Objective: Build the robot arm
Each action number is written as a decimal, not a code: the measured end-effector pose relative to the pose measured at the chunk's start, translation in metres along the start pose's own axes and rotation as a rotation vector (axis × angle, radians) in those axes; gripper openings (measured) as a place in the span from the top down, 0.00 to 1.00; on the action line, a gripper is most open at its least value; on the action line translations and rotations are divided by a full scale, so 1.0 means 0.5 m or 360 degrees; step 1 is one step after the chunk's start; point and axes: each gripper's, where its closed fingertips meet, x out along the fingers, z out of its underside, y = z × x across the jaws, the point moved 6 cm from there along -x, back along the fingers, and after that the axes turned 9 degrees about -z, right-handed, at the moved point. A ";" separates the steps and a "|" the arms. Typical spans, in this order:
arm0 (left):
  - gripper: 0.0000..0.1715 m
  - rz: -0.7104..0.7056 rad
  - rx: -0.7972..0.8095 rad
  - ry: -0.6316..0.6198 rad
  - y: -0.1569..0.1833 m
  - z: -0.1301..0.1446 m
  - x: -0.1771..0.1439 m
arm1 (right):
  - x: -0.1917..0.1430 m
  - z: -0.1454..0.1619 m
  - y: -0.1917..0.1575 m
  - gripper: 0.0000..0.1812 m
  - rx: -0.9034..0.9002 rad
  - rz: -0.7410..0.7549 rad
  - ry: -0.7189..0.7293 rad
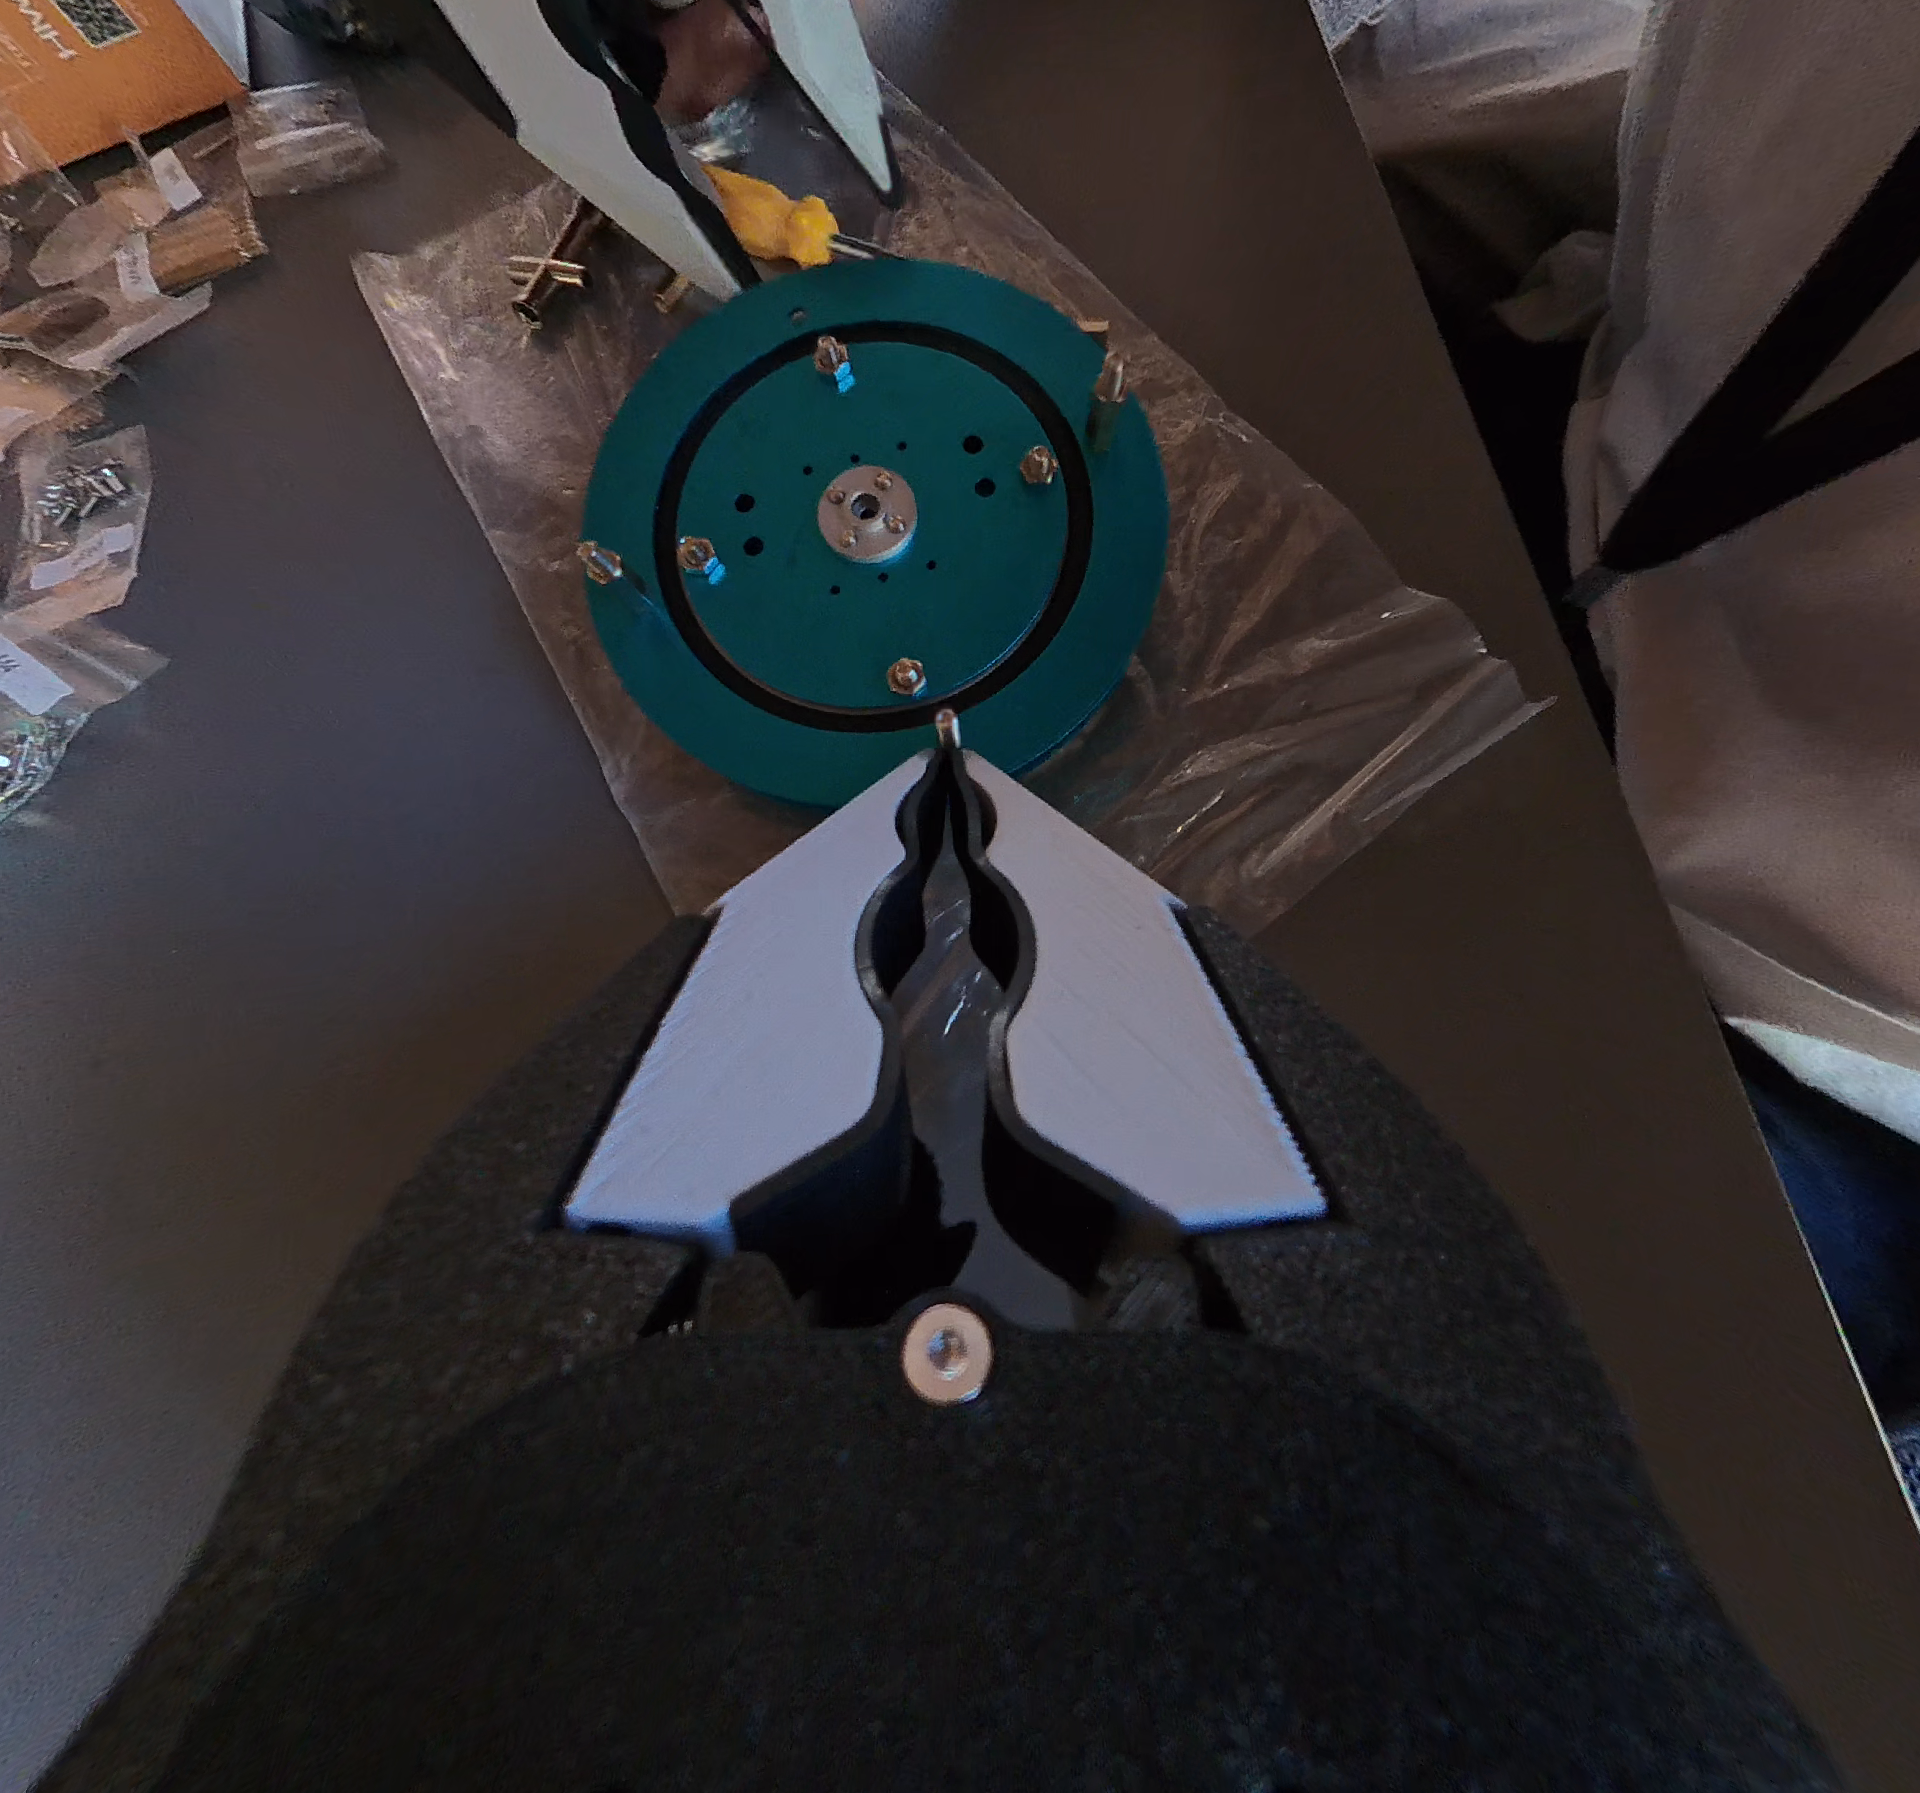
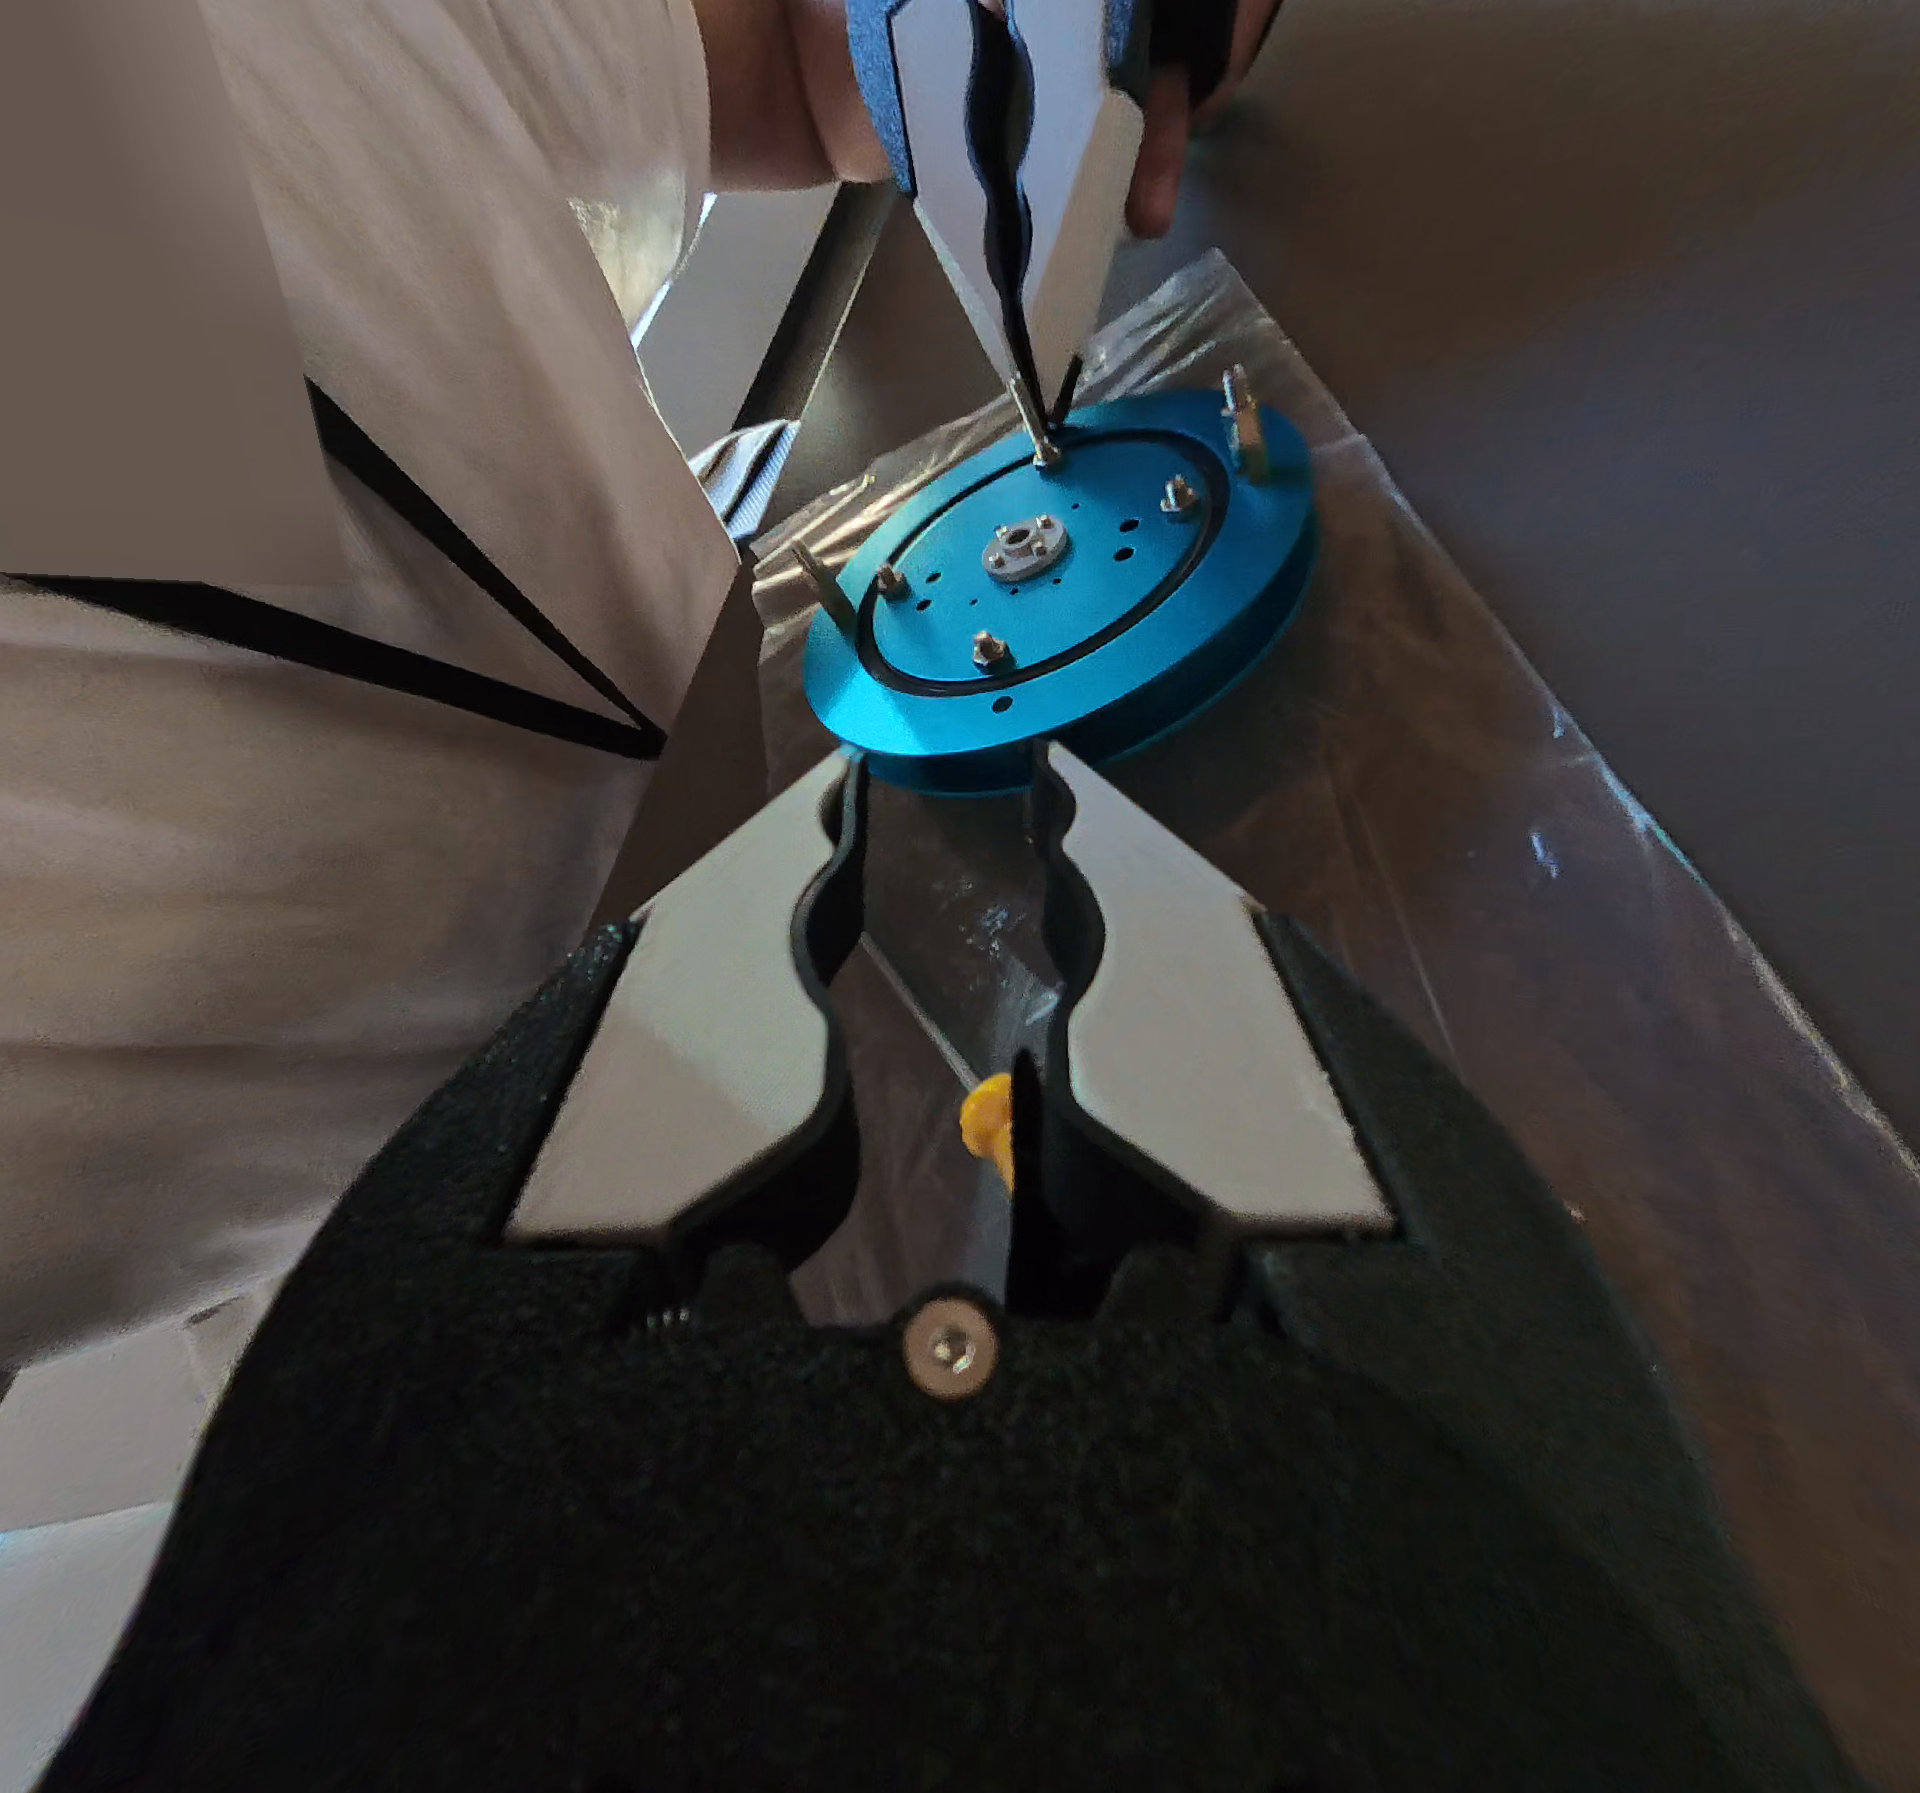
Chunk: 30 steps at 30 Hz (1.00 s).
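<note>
Left gripper pinching small silver screw, tip-down over round teal metal disc; right gripper, fingers spread, beside rim.

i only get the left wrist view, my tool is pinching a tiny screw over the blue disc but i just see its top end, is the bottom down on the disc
Observer: Yes. In the right wrist view the screw leans in the left tool, and its lower end meets the blue disc beside the black ring.
Operator: is the other tool gripping the disc
Observer: No. The right tool is open, with its tips at the disc's near rim. I cannot tell whether they touch it.
Operator: and the yellow screwdriver, is it held
Observer: No. The yellow screwdriver lies on the plastic sheet, seen through the gap between the right tool's open fingers.
</note>
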 end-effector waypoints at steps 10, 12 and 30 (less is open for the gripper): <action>1.00 -0.0005 0.0033 -0.0027 0.004 0.003 0.001 | 0.007 -0.011 0.006 0.87 -0.0032 0.0053 0.0030; 1.00 -0.0015 0.0038 -0.0015 0.004 0.001 -0.001 | 0.007 -0.004 0.006 0.87 -0.0011 0.0041 -0.0001; 1.00 -0.0021 0.0066 -0.0002 0.012 -0.005 -0.002 | -0.002 -0.005 0.028 0.87 0.0401 -0.0060 0.0121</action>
